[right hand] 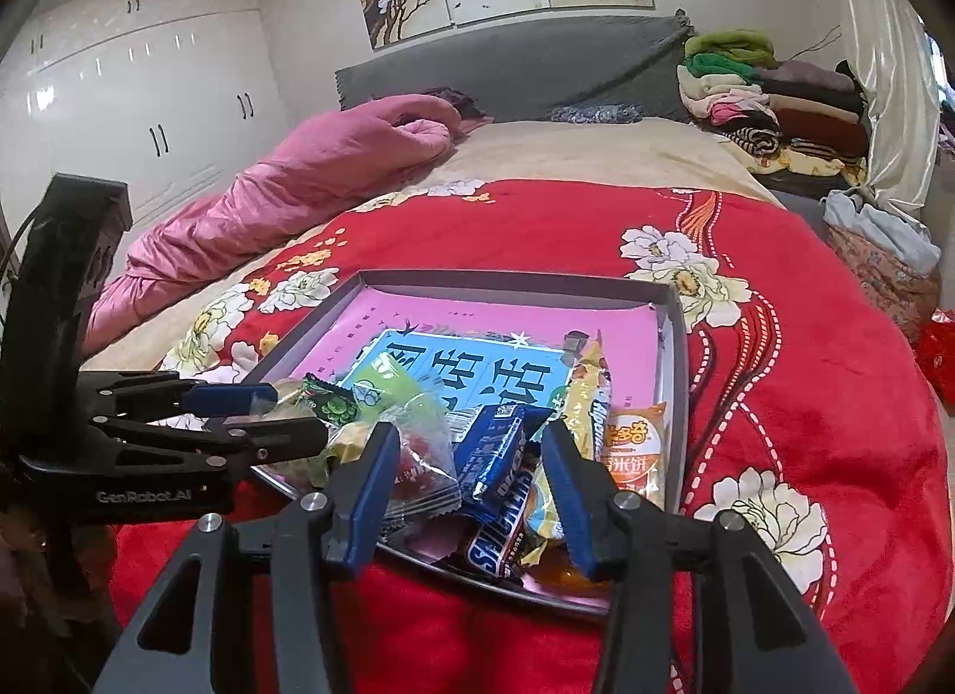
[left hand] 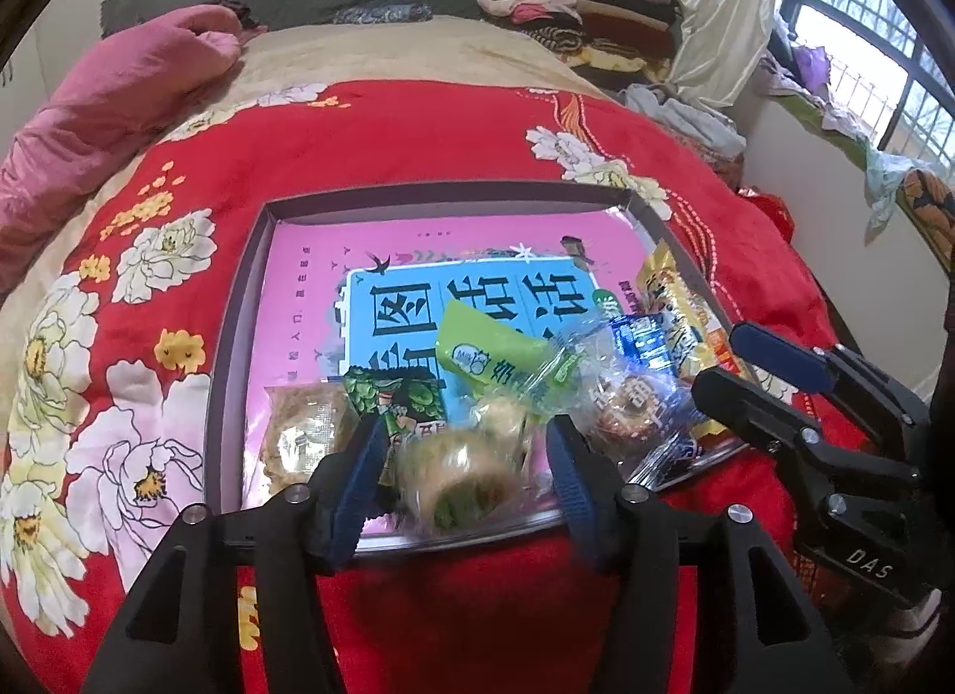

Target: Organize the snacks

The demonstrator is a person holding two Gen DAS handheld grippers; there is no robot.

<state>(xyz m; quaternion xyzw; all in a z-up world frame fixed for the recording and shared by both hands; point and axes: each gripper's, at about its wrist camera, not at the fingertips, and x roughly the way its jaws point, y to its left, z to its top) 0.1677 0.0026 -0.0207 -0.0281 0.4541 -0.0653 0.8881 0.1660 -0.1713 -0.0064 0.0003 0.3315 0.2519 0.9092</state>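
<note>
While the left gripper holds its blue-padded fingers apart around a clear-wrapped round pastry, pads not pressing, the right gripper straddles a blue Snickers bar loosely. Crinkly snack packets crowd the near end of a shallow grey-rimmed box lid, pink-lined, on the bed's plush red floral blanket.

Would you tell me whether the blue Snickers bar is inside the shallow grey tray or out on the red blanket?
Inside: the blue Snickers bar lies within the shallow grey tray.
</note>
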